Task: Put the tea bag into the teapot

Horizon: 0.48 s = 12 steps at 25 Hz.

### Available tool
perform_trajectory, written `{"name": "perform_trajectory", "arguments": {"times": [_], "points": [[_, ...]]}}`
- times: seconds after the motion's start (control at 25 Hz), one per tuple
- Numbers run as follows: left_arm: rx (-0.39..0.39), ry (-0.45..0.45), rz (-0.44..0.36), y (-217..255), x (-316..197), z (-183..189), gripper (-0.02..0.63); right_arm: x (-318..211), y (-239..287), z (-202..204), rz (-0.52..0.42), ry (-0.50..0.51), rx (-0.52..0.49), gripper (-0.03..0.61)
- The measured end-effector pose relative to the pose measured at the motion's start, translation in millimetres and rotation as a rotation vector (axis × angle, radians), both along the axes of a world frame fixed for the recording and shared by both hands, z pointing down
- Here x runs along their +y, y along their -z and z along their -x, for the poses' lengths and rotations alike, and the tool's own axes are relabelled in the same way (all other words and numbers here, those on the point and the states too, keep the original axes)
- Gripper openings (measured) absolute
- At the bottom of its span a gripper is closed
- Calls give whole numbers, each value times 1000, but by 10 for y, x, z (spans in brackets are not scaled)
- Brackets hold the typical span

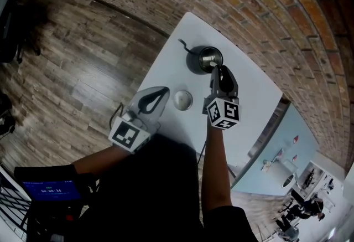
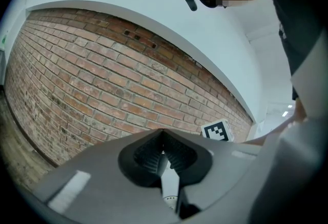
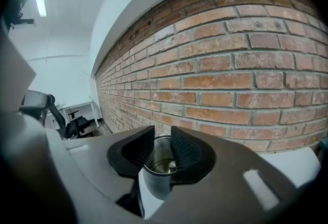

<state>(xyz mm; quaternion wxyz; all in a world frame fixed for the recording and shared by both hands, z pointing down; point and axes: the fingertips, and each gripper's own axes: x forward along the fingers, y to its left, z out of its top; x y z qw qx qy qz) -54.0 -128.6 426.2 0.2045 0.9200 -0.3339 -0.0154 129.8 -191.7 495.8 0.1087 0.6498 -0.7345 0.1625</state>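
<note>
White worktop (image 1: 166,69), head view: dark teapot (image 1: 203,60) sits twd the far end, mouth open, handle at its 10 o'clock. Round lid (image 1: 183,99) lies apart at the pot's 7 o'clock, off presumably to leave the mouth clear. R gripper (image 1: 217,69) hangs right over the mouth, reaching in from the 5 o'clock side, i.e. lined up for a drop. L gripper (image 1: 164,91) is parked at the lid's 9 o'clock near the worktop edge, not in play by the look of it.

Left gripper view: L gripper (image 2: 163,145) has jaws closed tip to tip, nothing between. The slit below the tips shows a strip of worktop and a pale round bit, prob. the lid. Brick wall (image 2: 102,89) beyond.

Right gripper view: R gripper (image 3: 158,147) has jaws narrowly apart, nothing pinched; the pot mouth shows straight thru the gap. Teapot (image 3: 156,187) is dark matte outside, shiny steel inside w/ a ring partway down. Small pale scrap low inside is prob. the tea bag (image 3: 170,167), too small to be sure. If so, bag is in and the task is about done.
</note>
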Motion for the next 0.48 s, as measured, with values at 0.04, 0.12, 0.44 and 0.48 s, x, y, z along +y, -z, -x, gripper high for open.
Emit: {"name": "perform_trajectory", "arguments": {"times": [0.04,0.12,0.44,0.48], "points": [[-1,0,0,-2,-2,1,0,1,-1,4,1,2,0,98],[-2,2,-1,-2,-9,-2,0,6,-1,12,1,6,0,98],[-5,6,-13,31,4,-25,0,62,5,-12,3,-2,4,98],[-8,5,-15,29,13,-34,0,72,15,-21,1,-2,3,98]]}}
